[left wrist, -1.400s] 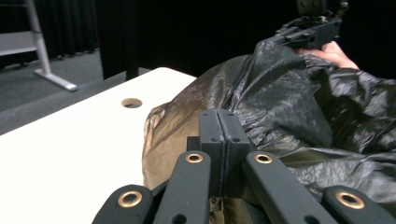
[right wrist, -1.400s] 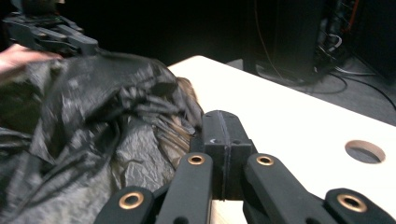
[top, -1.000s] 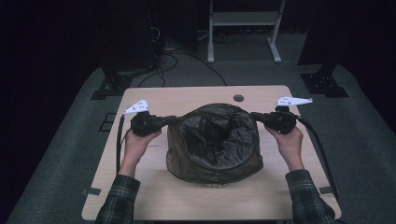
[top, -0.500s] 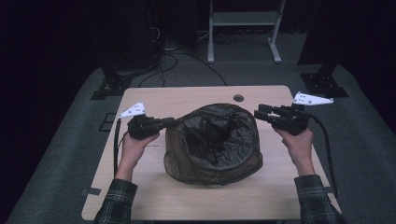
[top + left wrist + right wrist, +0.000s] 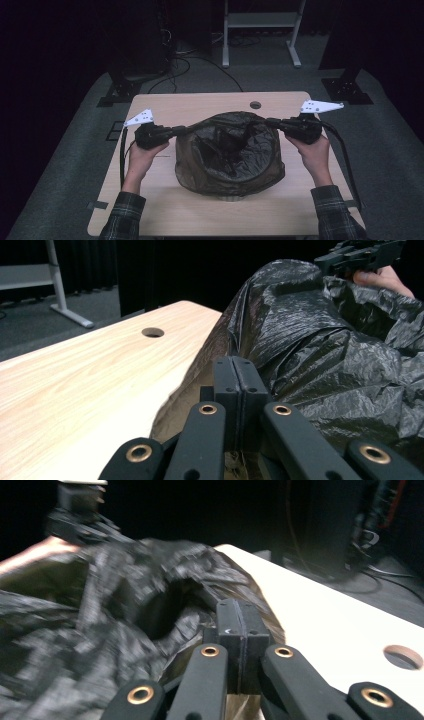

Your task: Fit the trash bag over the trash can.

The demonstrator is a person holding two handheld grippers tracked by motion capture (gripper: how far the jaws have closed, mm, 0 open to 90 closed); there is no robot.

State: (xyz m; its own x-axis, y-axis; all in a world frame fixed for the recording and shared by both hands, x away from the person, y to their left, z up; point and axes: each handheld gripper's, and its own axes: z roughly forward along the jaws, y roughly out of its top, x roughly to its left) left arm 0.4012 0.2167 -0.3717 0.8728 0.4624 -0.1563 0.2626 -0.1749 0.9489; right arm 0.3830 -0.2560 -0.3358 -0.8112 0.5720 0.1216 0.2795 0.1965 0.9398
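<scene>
Left gripper (image 5: 176, 131) and right gripper (image 5: 271, 121), fingers (image 5: 234, 385) pressed together, face each other.

Motion-blurred black bag (image 5: 125, 615) in right gripper view

I find no legible text, label, brand, number or sign in any view: none on the table, the black bag, or either gripper.

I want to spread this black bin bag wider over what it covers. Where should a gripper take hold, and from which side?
Grip the bag at its thin rolled rim, coming in level from the left and right ends. There the film bunches into a fold that shut jaws can pinch, as the left gripper and right gripper do now.
</scene>
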